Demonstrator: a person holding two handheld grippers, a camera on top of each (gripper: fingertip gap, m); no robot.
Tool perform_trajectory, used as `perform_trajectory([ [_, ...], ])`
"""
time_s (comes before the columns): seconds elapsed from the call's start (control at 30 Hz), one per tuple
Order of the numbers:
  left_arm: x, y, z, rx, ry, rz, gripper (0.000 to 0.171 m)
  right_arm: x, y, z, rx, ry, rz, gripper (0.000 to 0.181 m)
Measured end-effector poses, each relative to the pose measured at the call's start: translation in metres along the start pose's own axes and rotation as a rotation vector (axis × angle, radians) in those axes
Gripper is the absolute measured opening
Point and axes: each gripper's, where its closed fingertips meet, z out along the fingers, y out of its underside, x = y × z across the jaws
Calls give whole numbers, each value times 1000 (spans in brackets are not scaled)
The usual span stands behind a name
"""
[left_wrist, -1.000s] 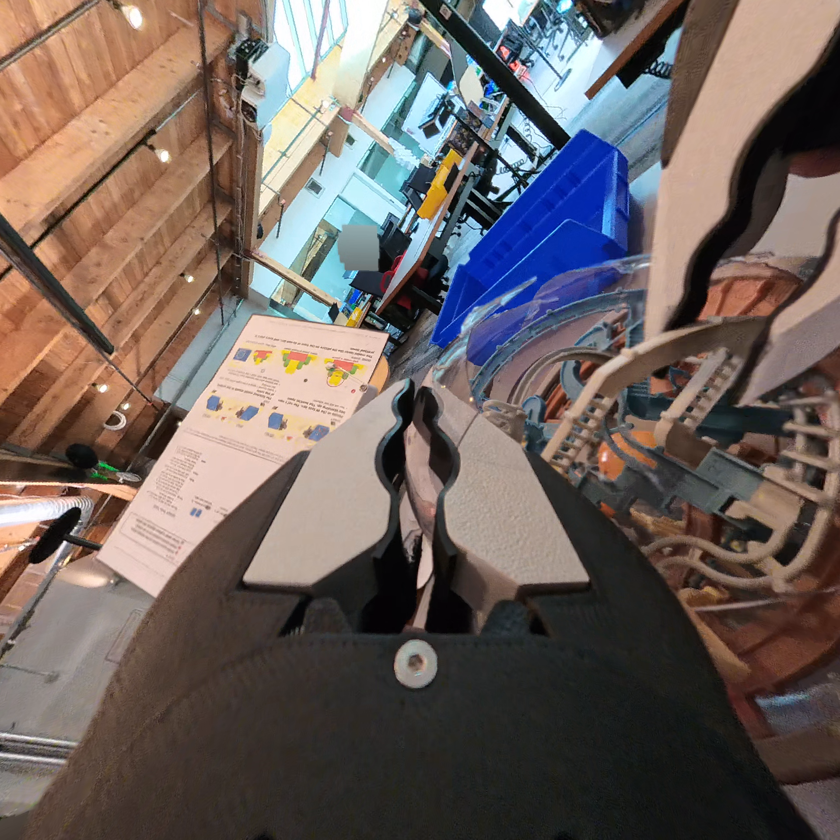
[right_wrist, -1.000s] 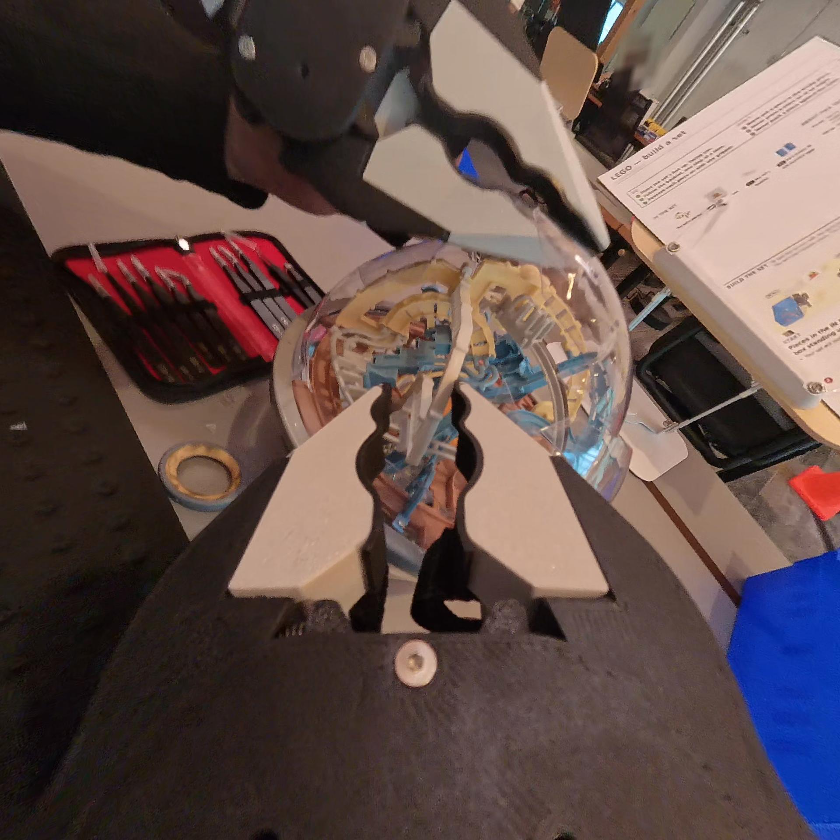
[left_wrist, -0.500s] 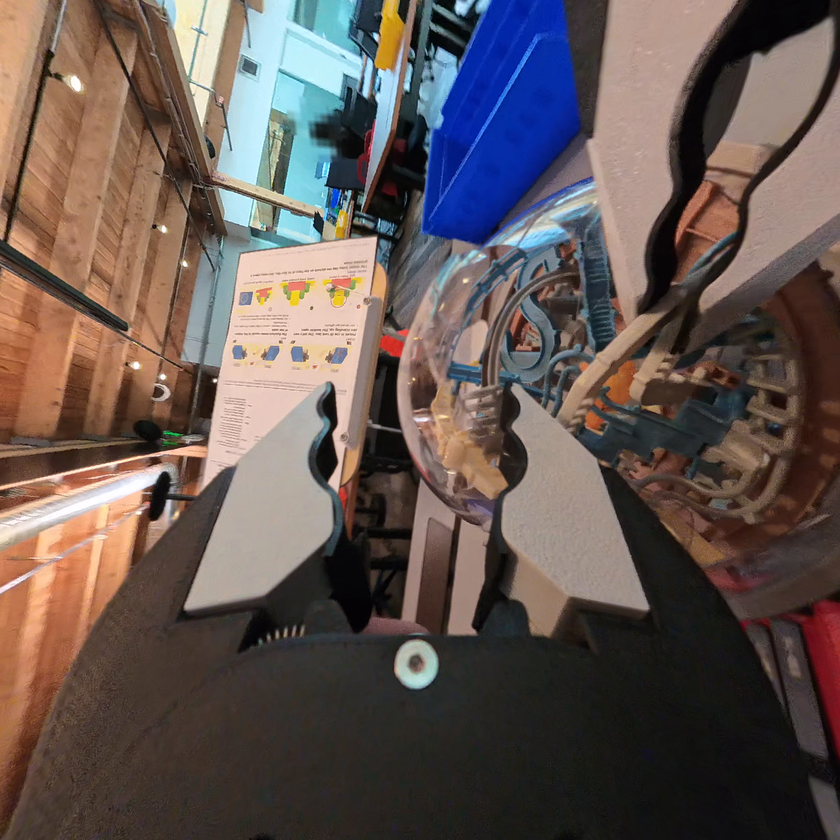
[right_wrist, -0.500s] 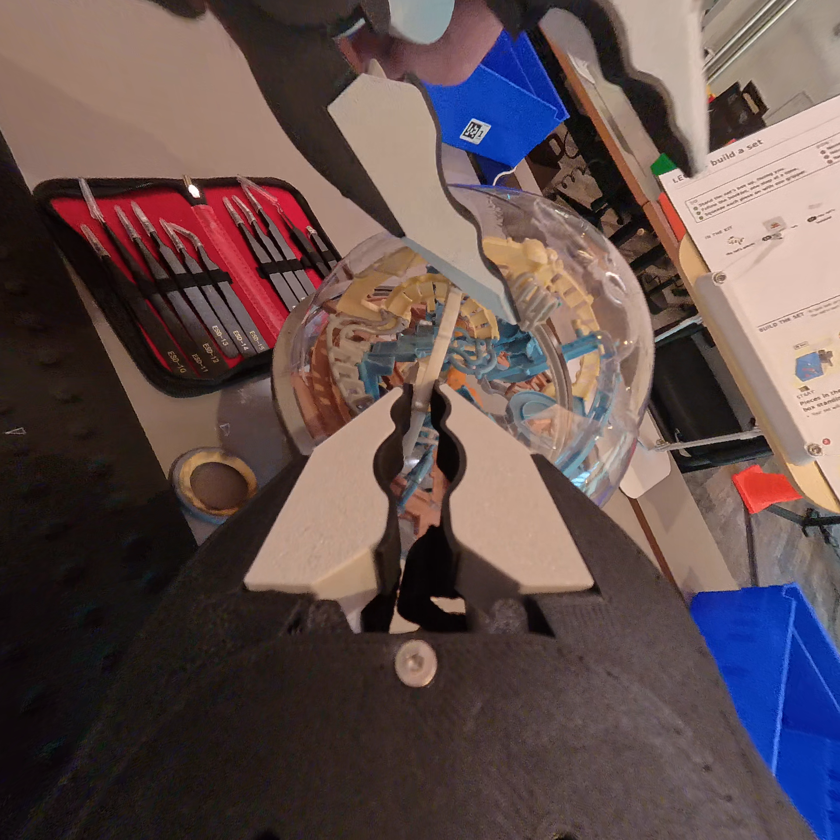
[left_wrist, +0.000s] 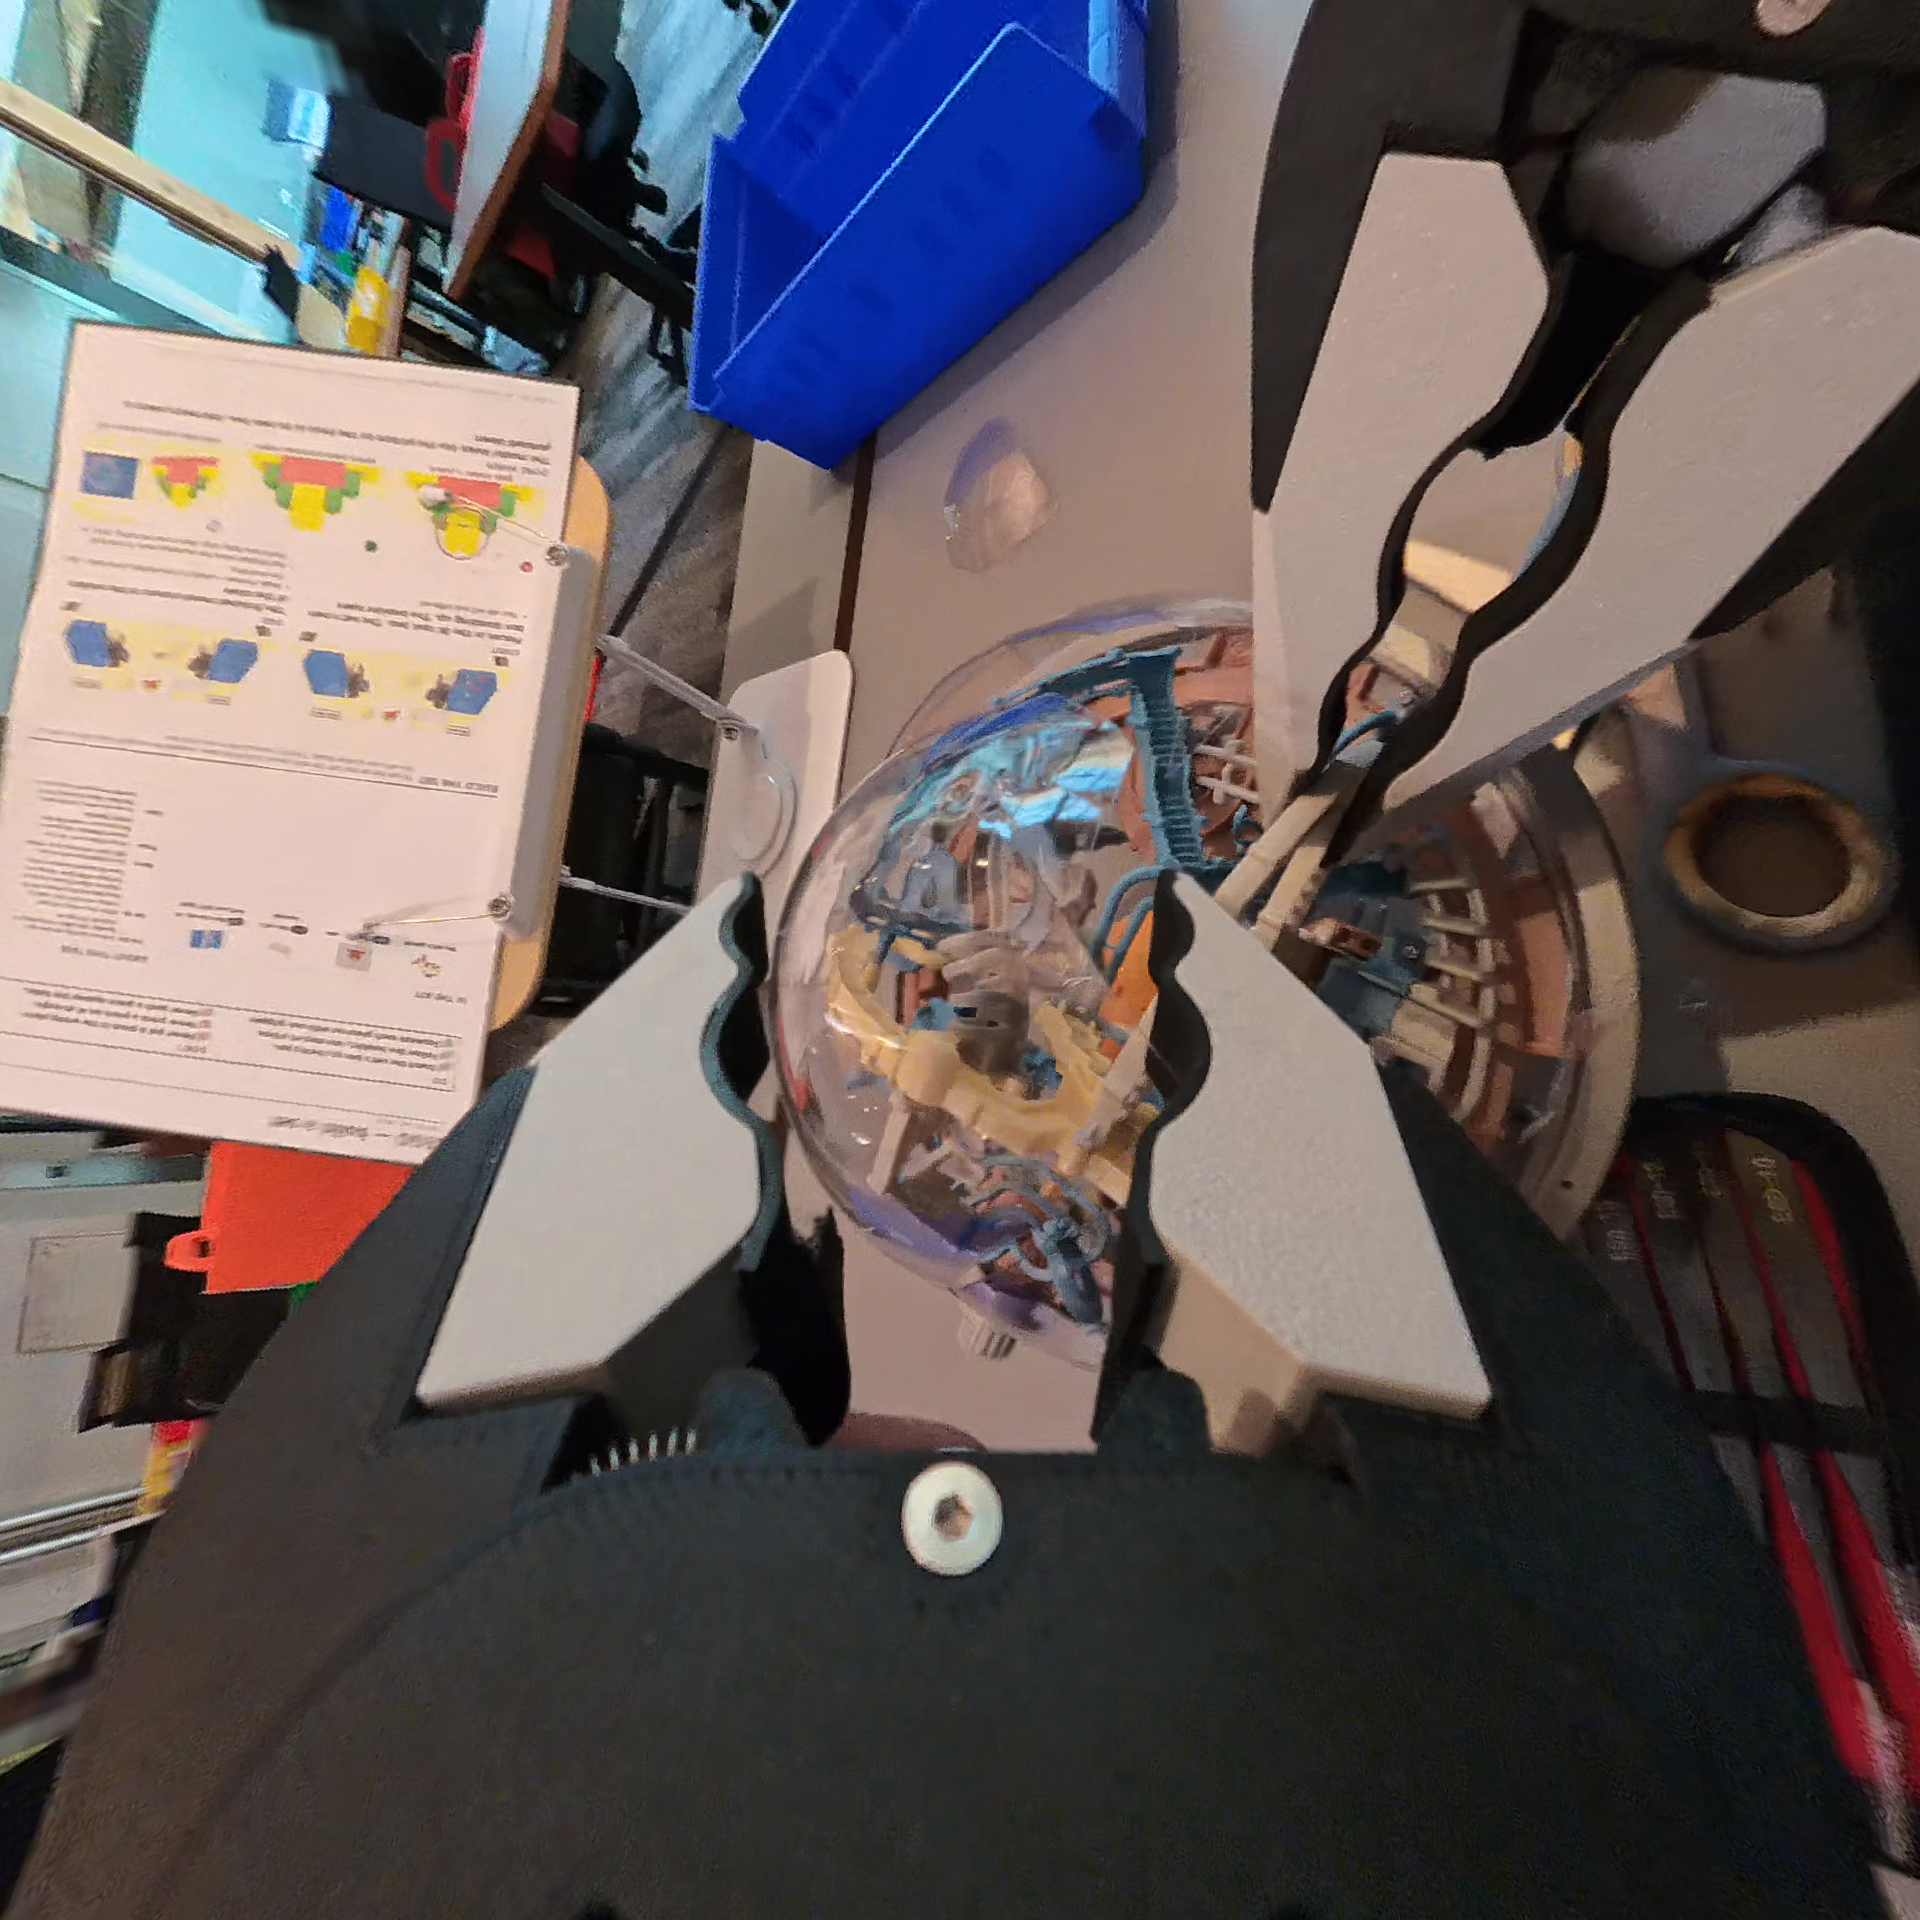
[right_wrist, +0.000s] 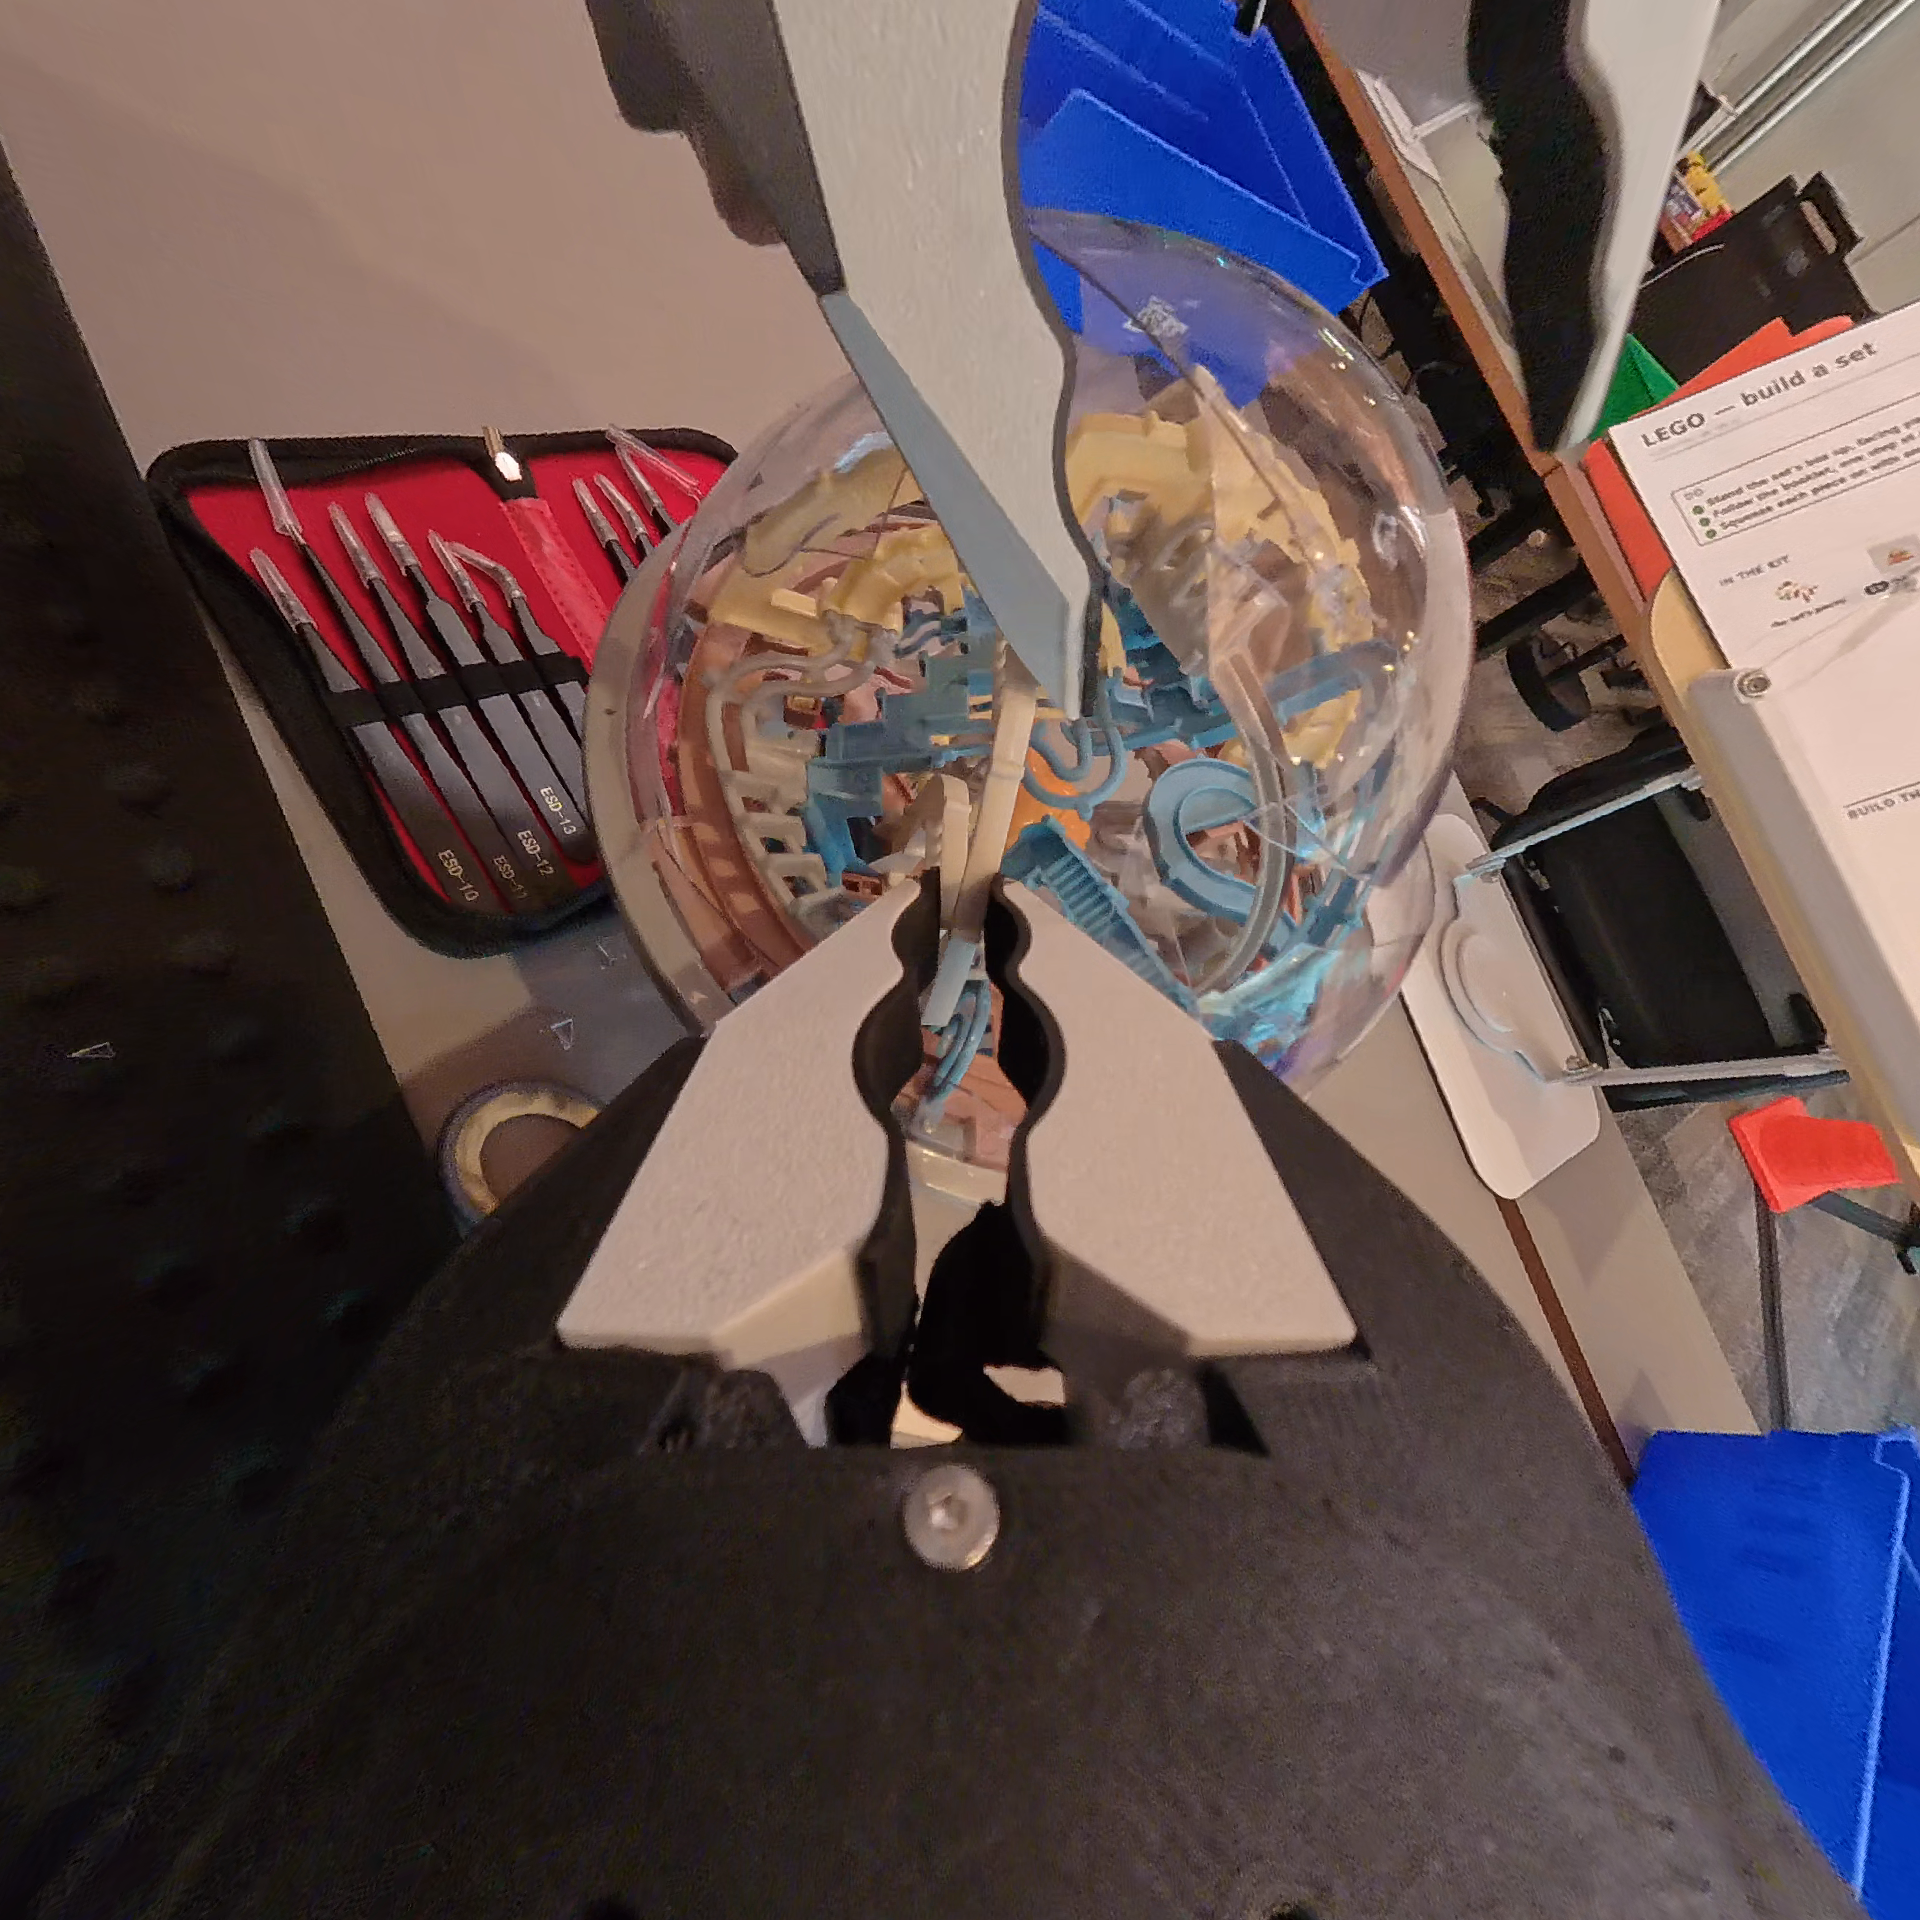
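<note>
- My left gripper (left_wrist: 956, 1049) has its fingers spread wide, one on each side of the clear ball (left_wrist: 1039, 935). They are not squeezing it yet.
- My right gripper (right_wrist: 961, 904) has its fingers almost together, pinching a thin cream strip (right_wrist: 987, 821) on the ball.
- The ball sits on the gray table (left_wrist: 1091, 416), beside the red tool case (right_wrist: 436, 582).

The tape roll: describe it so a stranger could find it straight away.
Start at the grey table and find the clear maze ball in its middle, then the red tool case beside it. The tape roll lies flat on the table just in front of that case. It is the only small ring there, with a bluish outside and a tan core.
</note>
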Motion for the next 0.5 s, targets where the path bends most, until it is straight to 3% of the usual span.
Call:
perform_trajectory([
  [0.03,-3,0,1,-14,-41,44,70,0,-2,0,7,4,-11,5],
  [0.23,-12,-21,10,105,-135,54,14,-1,-6,-1,26,24,-52,6],
  [0.5,-25,-41,29,254,-110,-276,8,-4,-19,-5,76,49,-59,9],
])
